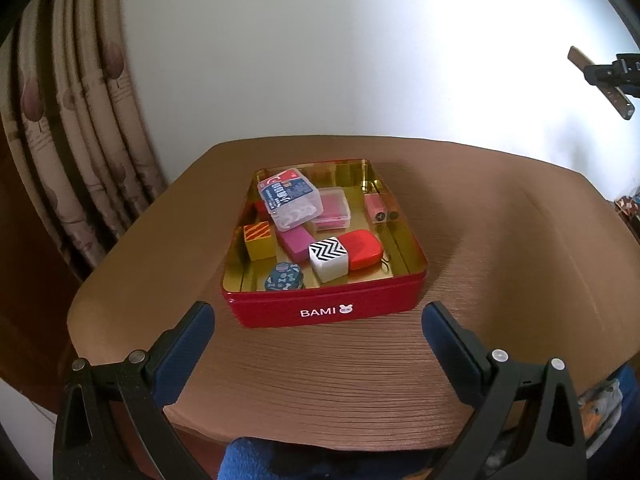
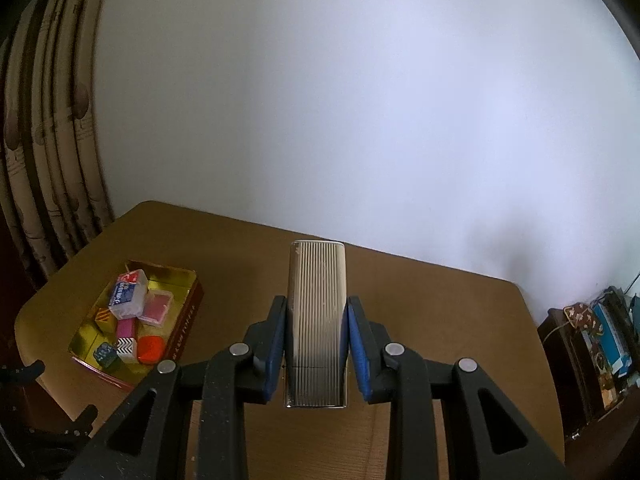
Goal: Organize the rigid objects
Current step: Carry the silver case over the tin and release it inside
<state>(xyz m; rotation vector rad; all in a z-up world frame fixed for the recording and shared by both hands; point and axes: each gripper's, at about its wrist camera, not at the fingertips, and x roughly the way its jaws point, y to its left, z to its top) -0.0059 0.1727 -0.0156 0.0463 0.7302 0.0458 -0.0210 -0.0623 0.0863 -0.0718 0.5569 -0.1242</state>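
Ribbed metal case [image 2: 316, 320] centre frame, clamped by right gripper [image 2: 317, 344] high above table [image 2: 440, 320], likely bound for red tin [image 2: 188, 316] lower left. Left gripper [image 1: 318, 344] open, empty, facing tin.

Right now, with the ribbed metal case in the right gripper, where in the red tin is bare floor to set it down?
Red BAMI tin: the far right corner behind the pink cylinder is bare, as is the near strip beside the zigzag block. The left side, around the floss-pick box, is crowded. The ribbed metal case may fit neither flat.
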